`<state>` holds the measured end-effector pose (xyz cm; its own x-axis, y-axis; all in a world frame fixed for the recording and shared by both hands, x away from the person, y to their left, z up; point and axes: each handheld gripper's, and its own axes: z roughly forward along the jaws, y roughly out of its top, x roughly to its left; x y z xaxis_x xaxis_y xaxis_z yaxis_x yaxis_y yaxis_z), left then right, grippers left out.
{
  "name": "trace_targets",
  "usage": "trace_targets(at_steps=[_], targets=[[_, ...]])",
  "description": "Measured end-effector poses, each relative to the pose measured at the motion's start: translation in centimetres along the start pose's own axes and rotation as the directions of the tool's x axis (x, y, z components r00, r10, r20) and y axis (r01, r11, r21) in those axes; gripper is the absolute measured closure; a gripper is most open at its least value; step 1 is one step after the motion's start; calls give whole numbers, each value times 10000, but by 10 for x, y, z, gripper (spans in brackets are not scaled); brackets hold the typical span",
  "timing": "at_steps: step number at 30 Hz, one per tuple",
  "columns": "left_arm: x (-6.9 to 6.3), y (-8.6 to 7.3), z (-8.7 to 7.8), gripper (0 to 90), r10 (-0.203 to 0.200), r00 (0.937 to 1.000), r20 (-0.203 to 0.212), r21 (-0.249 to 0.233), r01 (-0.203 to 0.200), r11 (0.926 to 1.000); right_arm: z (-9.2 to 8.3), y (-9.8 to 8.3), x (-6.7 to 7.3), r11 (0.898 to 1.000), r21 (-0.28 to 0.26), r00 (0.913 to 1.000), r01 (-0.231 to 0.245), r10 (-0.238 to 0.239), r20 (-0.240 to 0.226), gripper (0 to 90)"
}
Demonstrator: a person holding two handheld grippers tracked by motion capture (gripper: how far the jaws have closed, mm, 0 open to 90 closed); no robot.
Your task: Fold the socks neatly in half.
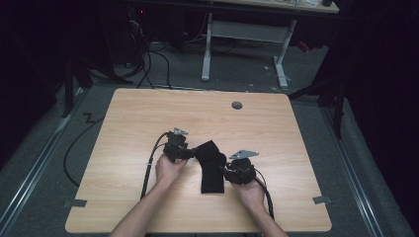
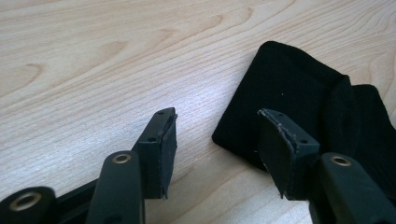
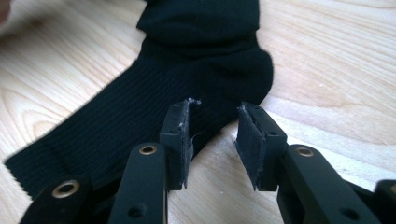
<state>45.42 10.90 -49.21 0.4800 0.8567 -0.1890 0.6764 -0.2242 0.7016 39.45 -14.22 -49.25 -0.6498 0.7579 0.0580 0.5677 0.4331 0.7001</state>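
A black sock [image 1: 212, 170] lies flat on the wooden table [image 1: 148, 113], bent at the heel. My left gripper [image 1: 191, 152] is at the sock's upper end. In the left gripper view the left gripper [image 2: 218, 122] stands open, one jaw over bare wood and the other above a corner of the sock [image 2: 299, 88], with nothing pinched. My right gripper [image 1: 225, 171] is at the sock's right edge near the heel. In the right gripper view the right gripper [image 3: 215, 109] is open just over the ribbed sock [image 3: 187, 70], whose edge runs under one jaw.
A round grommet hole [image 1: 237, 105] sits near the table's far edge. Grey tape marks [image 1: 75, 203] are at both front corners. Beyond the table stand white desk legs [image 1: 206, 47] and floor cables [image 1: 148, 59]. Bare wood surrounds the sock.
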Motion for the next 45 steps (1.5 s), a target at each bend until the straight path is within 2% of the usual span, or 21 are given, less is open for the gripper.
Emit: trace_targets(at_steps=[1,3,6,8,11,15,17,24,25,26,28,32,35,38,40,42,43,45], targets=[[0,0,1,475,-53,10000,-25,57,53,10000,2,0,1,9999,65,9999,86,-86,57,647],[-1,4,4,471,113,9999,-75,394,-110,9992,5,-2,2,9998,122,9998,188,-188,44,653],[-4,9,5,473,258,9996,-65,436,-255,9987,6,-2,1,9998,123,9999,161,-161,-54,652],[-7,11,9,474,438,9989,-148,734,-426,9964,7,-2,-1,9999,141,9999,60,-58,-156,651],[-11,10,11,488,823,9963,-265,697,-803,9943,6,-2,0,9998,127,9998,158,-157,-93,651],[-10,10,11,503,908,9956,-238,776,-887,9930,6,-2,-1,9998,118,9998,176,-174,-110,651],[-11,12,11,532,1097,9939,-114,974,-1081,9894,7,-2,-1,9997,109,9997,216,-215,-89,651],[-10,13,11,663,1126,9931,331,1037,-1155,9879,7,-3,-1,9998,97,9998,162,-161,-97,651],[-10,13,11,663,1053,9936,420,1020,-1091,9888,7,-3,-1,9998,92,9998,162,-161,-96,651],[-8,13,11,715,905,9942,584,1022,-961,9901,7,-3,-1,9998,89,9998,190,-189,-98,651],[-9,13,11,764,1007,9932,582,956,-1059,9898,7,-2,-1,9998,82,9997,203,-202,-99,651],[-9,14,10,798,1013,9928,634,926,-1070,9899,7,-2,-1,9998,69,9997,204,-204,-95,651],[-5,14,8,810,776,9936,821,845,-845,9928,7,-2,-1,9998,64,9998,196,-195,-86,651],[-8,16,0,818,1104,9901,865,488,-1149,9922,7,-2,-1,9998,57,9998,191,-191,-77,651],[-10,18,-5,819,1158,9888,943,235,-1185,9927,7,-2,-1,9998,62,9998,189,-188,-70,651],[-11,19,-10,819,1375,9844,1094,12,-1385,9904,7,-2,-1,9998,65,9998,200,-200,-57,651],[-11,19,-10,819,1375,9844,1094,12,-1385,9904,7,-2,-1,9998,65,9998,200,-200,-57,651],[-14,19,-16,819,1688,9789,1150,-140,-1683,9856,7,-3,0,9997,38,9997,250,-250,4,652]])
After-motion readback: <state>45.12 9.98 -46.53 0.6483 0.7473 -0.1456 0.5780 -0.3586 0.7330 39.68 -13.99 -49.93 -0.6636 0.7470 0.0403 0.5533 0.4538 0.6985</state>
